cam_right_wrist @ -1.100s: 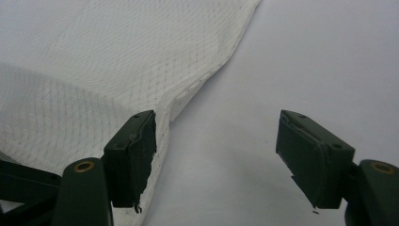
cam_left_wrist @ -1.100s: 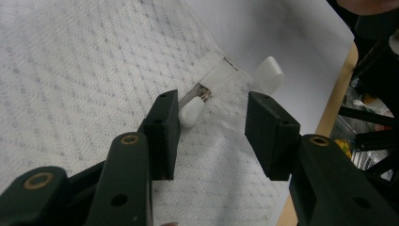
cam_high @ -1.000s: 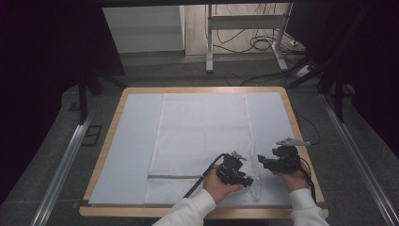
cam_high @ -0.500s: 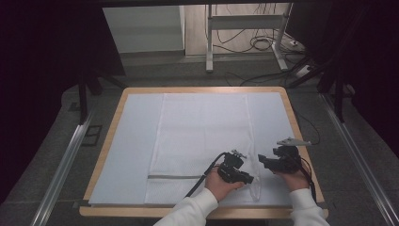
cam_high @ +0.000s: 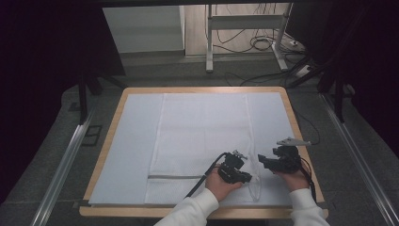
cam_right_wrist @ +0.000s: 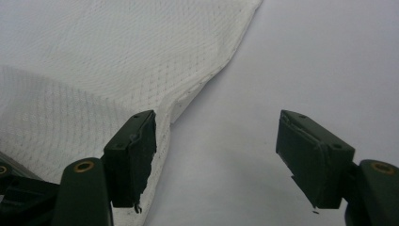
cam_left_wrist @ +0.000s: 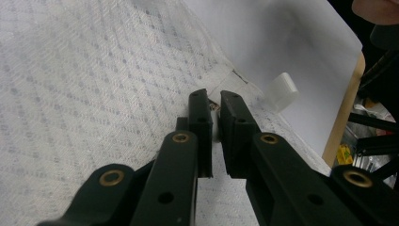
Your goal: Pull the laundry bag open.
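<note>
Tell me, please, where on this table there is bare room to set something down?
Free: the white sheet between the mesh cloth and the table's left rim, and a narrower strip right of the cloth. Crowded: the near right corner, where the left gripper and right gripper work.

White woven mesh cloth [cam_high: 202, 136] with a faint diamond-dot pattern and a grey stripe near its near-left edge; pale bluish-white sheet [cam_high: 134, 141] under it; light wooden table rim [cam_high: 301, 136]; black grippers, brass-coloured rivets; white sleeves.
</note>
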A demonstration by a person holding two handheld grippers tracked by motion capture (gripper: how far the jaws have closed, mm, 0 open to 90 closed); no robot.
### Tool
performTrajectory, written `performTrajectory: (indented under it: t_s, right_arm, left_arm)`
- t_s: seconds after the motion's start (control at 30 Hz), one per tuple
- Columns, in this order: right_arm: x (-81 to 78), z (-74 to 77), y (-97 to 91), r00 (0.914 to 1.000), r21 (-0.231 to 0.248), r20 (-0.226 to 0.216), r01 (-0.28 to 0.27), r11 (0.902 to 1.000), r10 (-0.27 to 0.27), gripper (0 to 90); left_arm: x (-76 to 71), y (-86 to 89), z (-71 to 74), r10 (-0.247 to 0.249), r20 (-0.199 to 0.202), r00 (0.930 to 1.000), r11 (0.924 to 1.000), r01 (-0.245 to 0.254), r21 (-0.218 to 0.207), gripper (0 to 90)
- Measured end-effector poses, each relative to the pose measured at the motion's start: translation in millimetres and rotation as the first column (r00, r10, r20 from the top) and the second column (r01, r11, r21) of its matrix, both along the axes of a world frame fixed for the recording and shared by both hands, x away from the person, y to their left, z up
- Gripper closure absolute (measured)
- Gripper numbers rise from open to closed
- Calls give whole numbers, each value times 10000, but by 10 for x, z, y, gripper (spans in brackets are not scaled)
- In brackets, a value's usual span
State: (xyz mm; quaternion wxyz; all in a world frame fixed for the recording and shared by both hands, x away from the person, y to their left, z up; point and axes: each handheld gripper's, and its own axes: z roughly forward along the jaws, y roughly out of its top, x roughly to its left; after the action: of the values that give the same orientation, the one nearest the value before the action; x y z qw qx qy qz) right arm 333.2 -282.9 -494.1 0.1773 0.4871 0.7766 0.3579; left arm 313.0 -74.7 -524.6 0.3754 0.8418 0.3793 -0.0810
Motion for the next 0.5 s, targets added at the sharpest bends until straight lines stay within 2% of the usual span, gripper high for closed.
performTrajectory:
  t_s: [0.27,0.5]
  right_arm:
    - [-4,6,-18,10000,22,10,-8,10000,8,287]
    - [-11,24,-27,10000,81,64,30,10000,-30,287]
  left_arm:
    - [-5,17,6,-55,61,10000,10000,55,-34,861]
    - [-1,65,27,-65,46,10000,9994,67,-334,866]
